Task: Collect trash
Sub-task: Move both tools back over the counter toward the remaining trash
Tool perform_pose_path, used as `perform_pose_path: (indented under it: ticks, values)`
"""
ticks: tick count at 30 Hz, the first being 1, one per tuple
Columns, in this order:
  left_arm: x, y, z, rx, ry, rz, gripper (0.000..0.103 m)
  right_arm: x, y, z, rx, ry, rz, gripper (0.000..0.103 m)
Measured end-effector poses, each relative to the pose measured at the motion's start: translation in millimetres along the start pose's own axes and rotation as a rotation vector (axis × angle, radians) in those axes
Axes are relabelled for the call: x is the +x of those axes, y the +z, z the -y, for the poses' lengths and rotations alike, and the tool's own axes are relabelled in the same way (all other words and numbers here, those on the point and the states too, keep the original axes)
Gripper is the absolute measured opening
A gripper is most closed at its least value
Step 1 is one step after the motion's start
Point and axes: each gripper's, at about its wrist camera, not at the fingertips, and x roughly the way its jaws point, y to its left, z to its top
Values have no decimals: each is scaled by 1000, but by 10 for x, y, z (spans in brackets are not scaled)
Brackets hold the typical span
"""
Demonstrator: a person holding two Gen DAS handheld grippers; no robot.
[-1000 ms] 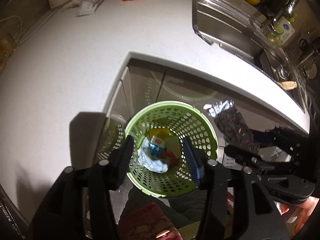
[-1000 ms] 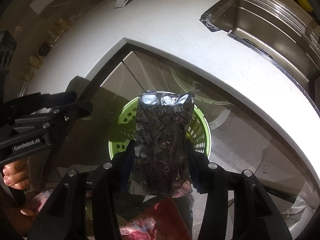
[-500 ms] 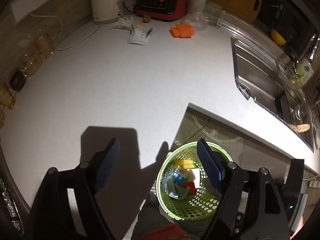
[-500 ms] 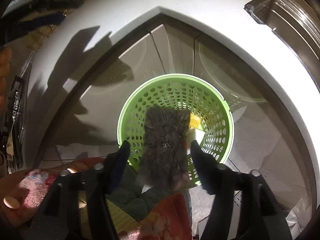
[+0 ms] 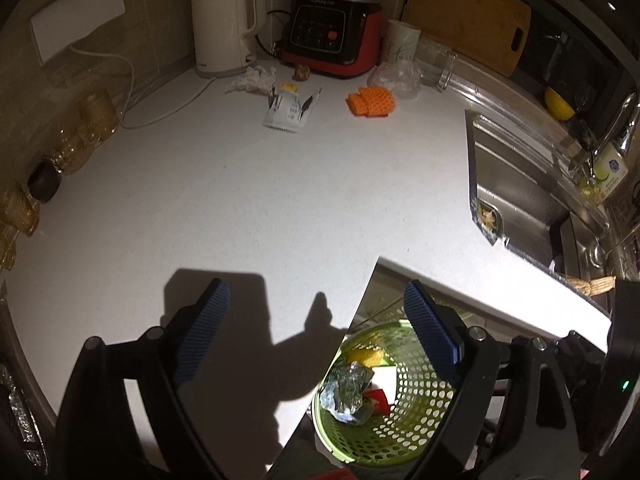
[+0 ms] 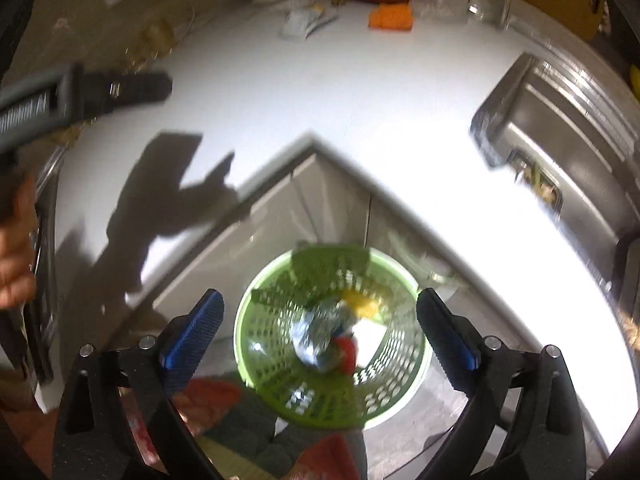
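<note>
Foil wrapper lies in green basket; right gripper spread empty.

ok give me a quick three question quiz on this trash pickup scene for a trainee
1. True or false: the right hand-held gripper is shut on a piece of trash.
2. Multiple choice: where is the crumpled foil wrapper? A) on the countertop B) inside the green basket C) in the sink
3. Fill in: the torn white packet on the countertop lies left of the orange ____.

Key: 1 false, its jaws are wide apart and hold nothing. 2 B. 3 sponge.
</note>
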Motion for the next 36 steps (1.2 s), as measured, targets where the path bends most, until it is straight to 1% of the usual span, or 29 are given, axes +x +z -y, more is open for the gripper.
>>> perform_pose_path:
  ticks: [6, 9, 11, 19, 23, 28, 36]
  values:
    - [-58, 244, -7, -31, -2, 46, 88, -200, 548, 80, 18, -51, 93, 97]
    - [-90, 369, -28, -58, -5, 74, 88, -267, 760, 108, 15, -81, 135, 100]
    - [-96, 454, -41, -69, 4, 92, 89, -275, 897, 131, 12, -97, 159, 100]
    - [-36, 759, -145, -128, 35, 125, 89, -324, 1327, 205, 21, -92, 217, 100]
    - [62, 919, -190, -140, 60, 137, 89, -311, 1558, 234, 15, -90, 241, 100]
    - [231, 1124, -242, -149, 66, 148, 89, -234, 1822, 288, 5, -89, 258, 100]
    - [666, 1393, -332, -129, 70, 129, 89, 86, 2171, 476, 5, -80, 254, 100]
